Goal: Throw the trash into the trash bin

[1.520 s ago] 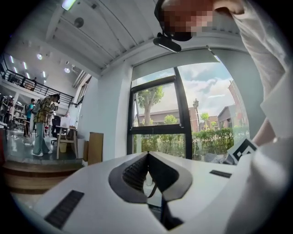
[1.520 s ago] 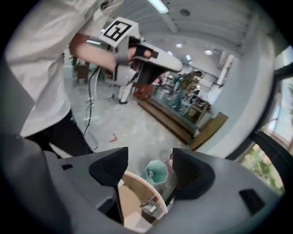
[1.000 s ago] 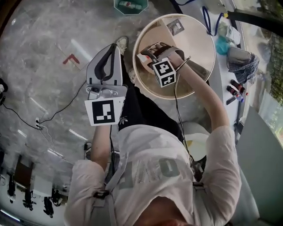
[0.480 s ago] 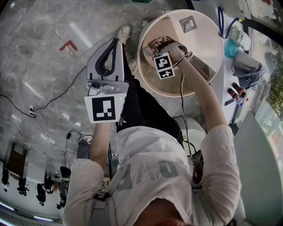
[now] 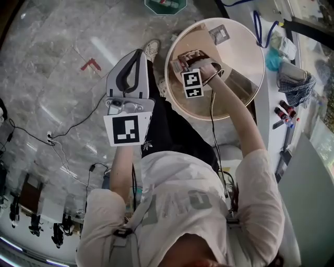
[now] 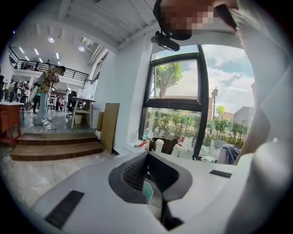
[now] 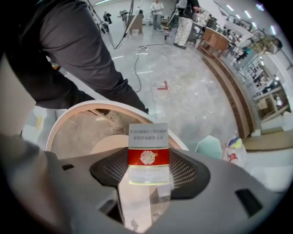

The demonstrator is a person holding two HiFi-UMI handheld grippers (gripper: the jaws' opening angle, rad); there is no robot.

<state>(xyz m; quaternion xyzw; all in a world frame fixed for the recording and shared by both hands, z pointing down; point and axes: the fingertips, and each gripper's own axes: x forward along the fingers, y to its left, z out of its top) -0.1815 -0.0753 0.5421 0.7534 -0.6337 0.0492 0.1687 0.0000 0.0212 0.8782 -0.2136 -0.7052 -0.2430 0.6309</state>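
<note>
Early stage: right gripper (image 5: 183, 58) fingers just closing onto the cigarette pack (image 7: 148, 157) on the round counter (image 5: 237, 55), left gripper (image 6: 147, 157) fingers together, empty, and the carry to the green bin (image 7: 211, 146) is not yet done.

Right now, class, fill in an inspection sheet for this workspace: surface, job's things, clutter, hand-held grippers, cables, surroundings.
Surface: round beige top, pale rim; table or bin, cannot tell.
Job's things: red-banded pack over it; second packet lying on it; green hexagonal container on the floor.
Clutter: checked cloth and small bottles on the white counter.
Hand-held grippers: right hand-held gripper has just been closing, pads on the pack; left hand-held gripper jaws together, nothing between.
Cables: gripper cable along the right forearm; loose floor cables.
Surroundings: marble floor with a red mark.
</note>
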